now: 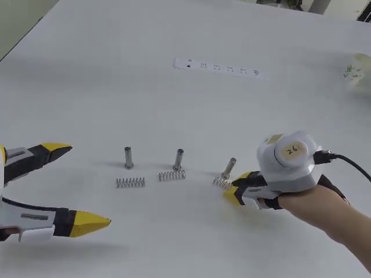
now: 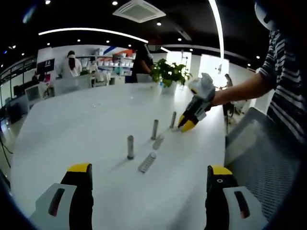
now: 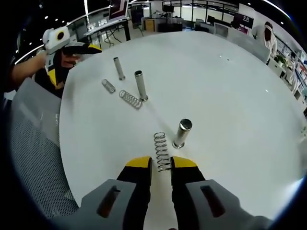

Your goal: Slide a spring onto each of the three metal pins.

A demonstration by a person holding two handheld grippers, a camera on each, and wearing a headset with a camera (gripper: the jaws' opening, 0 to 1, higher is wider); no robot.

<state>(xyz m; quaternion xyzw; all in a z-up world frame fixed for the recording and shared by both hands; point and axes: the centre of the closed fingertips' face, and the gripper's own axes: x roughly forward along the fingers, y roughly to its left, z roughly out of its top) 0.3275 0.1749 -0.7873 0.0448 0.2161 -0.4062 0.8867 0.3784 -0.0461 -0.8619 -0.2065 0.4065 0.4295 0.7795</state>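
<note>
No spring is on a pin yet: three pins [image 1: 178,159] stand bare at lower middle of the head view, a spring [image 1: 172,175] lying on the table [image 1: 174,98] beside each. The right gripper [image 1: 233,192], low to the table, seems to pinch the rightmost spring [image 3: 162,148] by its near end between nearly closed fingers [image 3: 139,166]. The left gripper [image 1: 88,184] hovers at lower left, fingers spread wide.

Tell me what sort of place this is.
Probably an open-plan office or lab: a big white worktable, a square ceiling air vent beside long strip lights, and a leafy green potted plant.
</note>
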